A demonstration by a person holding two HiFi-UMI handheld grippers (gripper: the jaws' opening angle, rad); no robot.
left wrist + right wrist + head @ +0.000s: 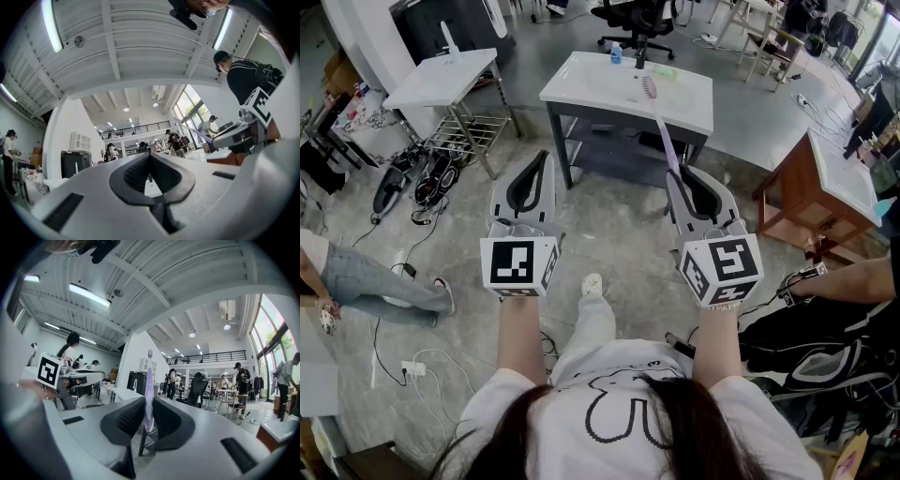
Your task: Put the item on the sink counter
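Observation:
A long purple toothbrush (660, 120) sticks forward out of my right gripper (679, 174), brush head far from me. That gripper is shut on its handle, and in the right gripper view the toothbrush (149, 385) stands upright between the dark pads (125, 420). My left gripper (540, 161) is held level beside it, jaws together with nothing between them; the left gripper view shows its pads (136, 173) meeting at the tip. Both grippers hang in the air above the floor, a short way from a white table (694, 105). A white counter with a faucet (441, 80) stands at the far left.
On the white table are a small bottle (616, 53) and a green item (664, 72). A wooden desk (825, 187) is at the right, an office chair (639, 23) behind. Cables (412, 178) and a seated person's legs (375, 286) lie on the floor at left; bags (825, 356) at right.

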